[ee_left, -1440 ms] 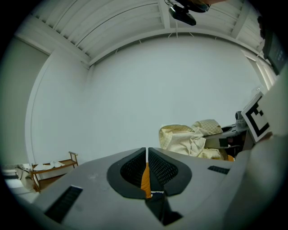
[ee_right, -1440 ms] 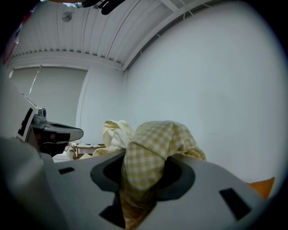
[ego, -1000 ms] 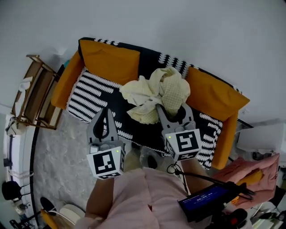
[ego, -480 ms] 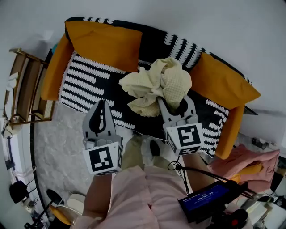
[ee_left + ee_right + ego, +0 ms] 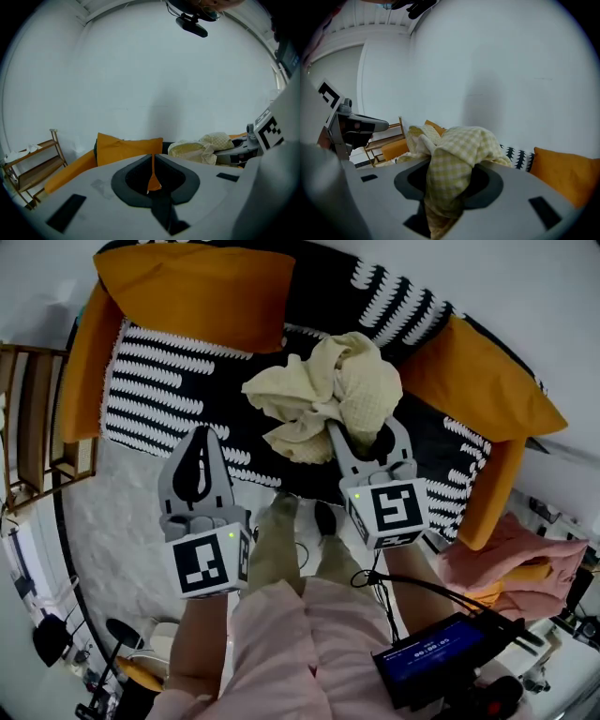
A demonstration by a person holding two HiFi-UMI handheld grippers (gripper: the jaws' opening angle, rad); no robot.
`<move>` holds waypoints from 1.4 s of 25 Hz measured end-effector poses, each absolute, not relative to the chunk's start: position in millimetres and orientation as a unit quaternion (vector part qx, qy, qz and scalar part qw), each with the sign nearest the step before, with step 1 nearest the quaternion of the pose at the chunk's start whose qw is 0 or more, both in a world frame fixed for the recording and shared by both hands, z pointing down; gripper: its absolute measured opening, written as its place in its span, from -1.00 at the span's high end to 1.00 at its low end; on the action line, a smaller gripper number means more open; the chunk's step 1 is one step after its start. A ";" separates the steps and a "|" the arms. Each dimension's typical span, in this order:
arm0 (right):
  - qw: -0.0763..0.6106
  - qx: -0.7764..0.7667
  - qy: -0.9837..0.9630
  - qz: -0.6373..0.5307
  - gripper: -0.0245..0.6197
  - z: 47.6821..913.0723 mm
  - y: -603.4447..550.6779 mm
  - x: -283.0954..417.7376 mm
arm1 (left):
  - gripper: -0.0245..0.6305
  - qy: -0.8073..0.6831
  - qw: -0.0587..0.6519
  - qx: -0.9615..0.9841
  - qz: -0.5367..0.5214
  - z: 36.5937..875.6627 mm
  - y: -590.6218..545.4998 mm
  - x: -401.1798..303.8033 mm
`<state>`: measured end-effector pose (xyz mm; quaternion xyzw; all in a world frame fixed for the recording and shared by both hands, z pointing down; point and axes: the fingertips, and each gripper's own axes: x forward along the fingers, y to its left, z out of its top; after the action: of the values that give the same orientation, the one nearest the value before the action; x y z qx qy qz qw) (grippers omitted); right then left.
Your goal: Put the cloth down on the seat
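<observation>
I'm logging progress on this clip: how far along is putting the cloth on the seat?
Done: the cloth is bunched up and hangs over the seat. In hand: the right gripper is clamped on it, while the left gripper is shut and empty. Left: lower the cloth onto the seat and release it.

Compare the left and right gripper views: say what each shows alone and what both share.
Only the left gripper view: the left gripper, jaws together and empty. Only the right gripper view: the right gripper shut on the pale yellow checked cloth, and the black-and-white patterned sofa cover. Both: the cloth, orange cushions, the wooden shelf rack.
</observation>
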<state>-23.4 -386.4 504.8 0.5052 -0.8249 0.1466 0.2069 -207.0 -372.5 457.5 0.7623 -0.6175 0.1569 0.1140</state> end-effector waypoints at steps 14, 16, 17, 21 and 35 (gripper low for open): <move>0.254 0.505 -0.803 0.186 0.40 574.3 -399.7 -16.2 | 0.85 -0.597 0.126 0.772 0.180 496.0 -403.7 -201.5; 0.259 0.504 -0.803 0.186 0.40 579.8 -400.8 -21.8 | 0.85 -0.596 0.127 0.772 0.181 497.7 -405.5 -207.2; 0.261 0.503 -0.802 0.187 0.39 582.7 -401.4 -24.7 | 0.85 -0.596 0.127 0.772 0.181 498.4 -406.5 -210.7; 0.272 0.504 -0.797 0.192 0.39 594.9 -404.6 -23.7 | 0.85 -0.595 0.131 0.772 0.182 501.5 -410.3 -213.8; 0.316 0.497 -0.777 0.225 0.29 637.1 -416.5 2.4 | 0.85 -0.592 0.152 0.768 0.190 511.7 -411.5 -203.9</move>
<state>2.4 -416.5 637.1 0.4965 -0.7767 0.2248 0.3158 -203.9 -411.5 511.7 0.7680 -0.5923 0.1900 0.1525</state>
